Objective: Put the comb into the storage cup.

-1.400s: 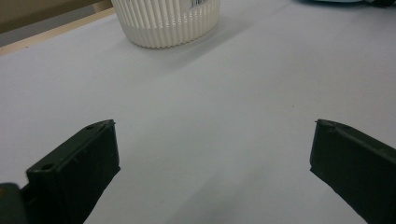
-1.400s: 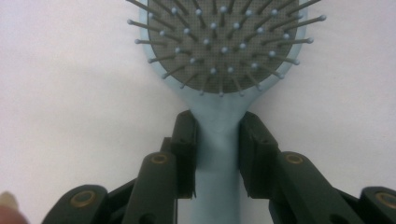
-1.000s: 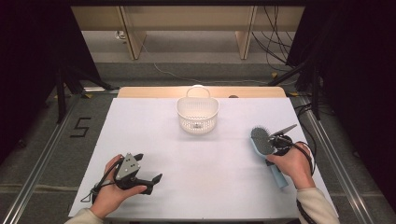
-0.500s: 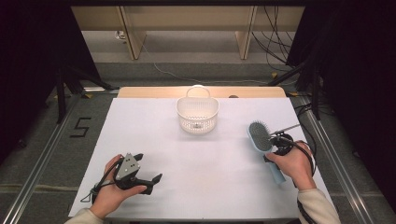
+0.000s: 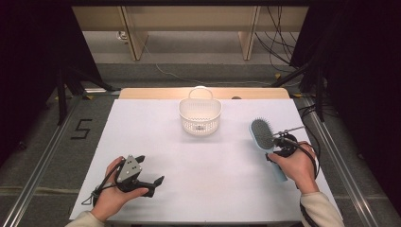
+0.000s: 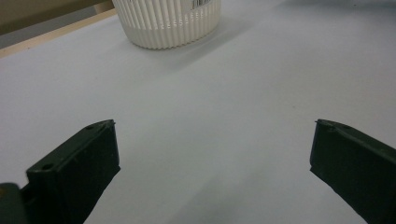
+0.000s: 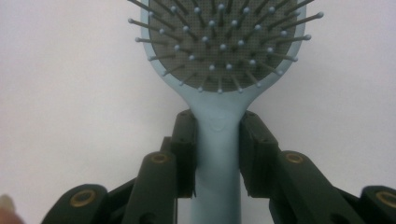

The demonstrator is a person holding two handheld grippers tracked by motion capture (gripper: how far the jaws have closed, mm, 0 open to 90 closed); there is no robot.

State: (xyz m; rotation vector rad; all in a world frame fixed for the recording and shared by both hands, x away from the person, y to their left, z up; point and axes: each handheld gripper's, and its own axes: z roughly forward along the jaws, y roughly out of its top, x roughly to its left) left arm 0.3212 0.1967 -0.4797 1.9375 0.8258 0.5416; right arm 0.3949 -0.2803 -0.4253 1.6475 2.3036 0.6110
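The right gripper [image 7: 217, 154] clamps the handle of the pale blue paddle hairbrush [image 5: 263, 135], bristles up, long axis pointing away from the person. The white slatted plastic basket [image 5: 200, 116] lies ahead and leftward. The left gripper [image 5: 142, 176] rests wide open, empty.

Hairbrush [image 7: 219, 60] head cut off above

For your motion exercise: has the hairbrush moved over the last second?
Yes. The hairbrush, clamped in the right claw, has shifted slightly left, toward the white basket.
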